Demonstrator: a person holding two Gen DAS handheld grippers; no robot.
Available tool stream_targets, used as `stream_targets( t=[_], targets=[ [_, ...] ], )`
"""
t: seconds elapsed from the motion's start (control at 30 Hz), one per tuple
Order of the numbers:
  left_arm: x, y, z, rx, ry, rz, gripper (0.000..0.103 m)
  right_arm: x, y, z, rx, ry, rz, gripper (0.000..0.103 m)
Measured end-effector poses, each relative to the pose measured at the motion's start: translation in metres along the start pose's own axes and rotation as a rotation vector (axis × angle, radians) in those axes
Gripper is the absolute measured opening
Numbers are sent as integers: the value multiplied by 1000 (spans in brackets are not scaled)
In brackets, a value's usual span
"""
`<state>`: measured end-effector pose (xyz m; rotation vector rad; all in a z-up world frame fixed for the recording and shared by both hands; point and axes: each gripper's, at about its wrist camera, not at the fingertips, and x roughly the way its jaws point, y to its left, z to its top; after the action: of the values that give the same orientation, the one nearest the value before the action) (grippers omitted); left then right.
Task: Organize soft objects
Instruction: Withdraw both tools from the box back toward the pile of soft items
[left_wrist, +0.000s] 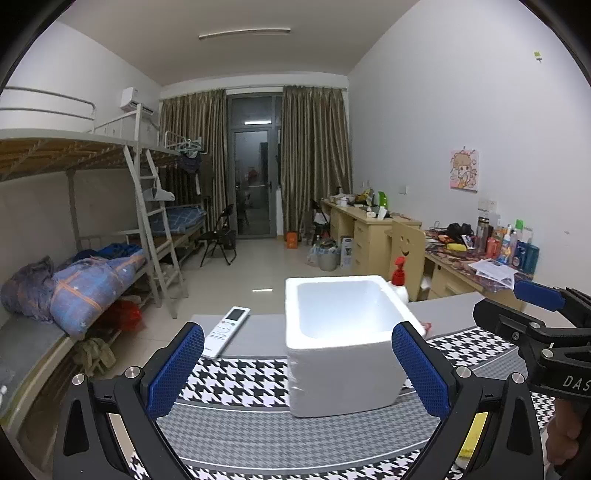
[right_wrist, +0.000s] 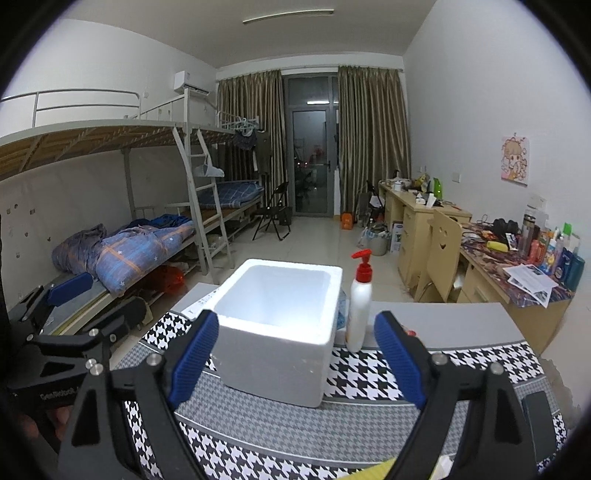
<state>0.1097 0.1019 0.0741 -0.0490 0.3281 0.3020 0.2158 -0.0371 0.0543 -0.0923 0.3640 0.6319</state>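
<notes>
Left wrist view: the left gripper (left_wrist: 297, 363) stood spread wide and empty above the houndstooth cloth (left_wrist: 240, 380), the white foam box (left_wrist: 343, 347) beyond its pads, a remote control (left_wrist: 226, 329) left of the box.

Right wrist view: the right gripper (right_wrist: 297, 360) was likewise spread, gripping nothing; the box (right_wrist: 277, 328) sat ahead, a pump bottle (right_wrist: 359, 306) just right of it.

A shared dorm room: metal bunk beds (right_wrist: 122, 192) face a row of cluttered wooden desks (right_wrist: 424, 218).
</notes>
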Motion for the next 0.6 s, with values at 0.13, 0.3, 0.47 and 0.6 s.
stream_targets(
  t=[0.13, 0.3, 0.47, 0.6],
  targets=[
    [-6, -7, -4, 2, -5, -17, 102, -11, -3, -6, -2, -12, -12, 89],
    [-13, -17, -7, 10, -14, -38, 102, -24, -8, -14, -5, -34, -27, 89],
    [-19, -26, -12, 13, -15, -68, 102, -37, -14, -22, -6, -51, -47, 89],
    [-24, -34, -17, 16, -23, -88, 102, -44, -19, -26, 4, -60, -65, 94]
  ],
)
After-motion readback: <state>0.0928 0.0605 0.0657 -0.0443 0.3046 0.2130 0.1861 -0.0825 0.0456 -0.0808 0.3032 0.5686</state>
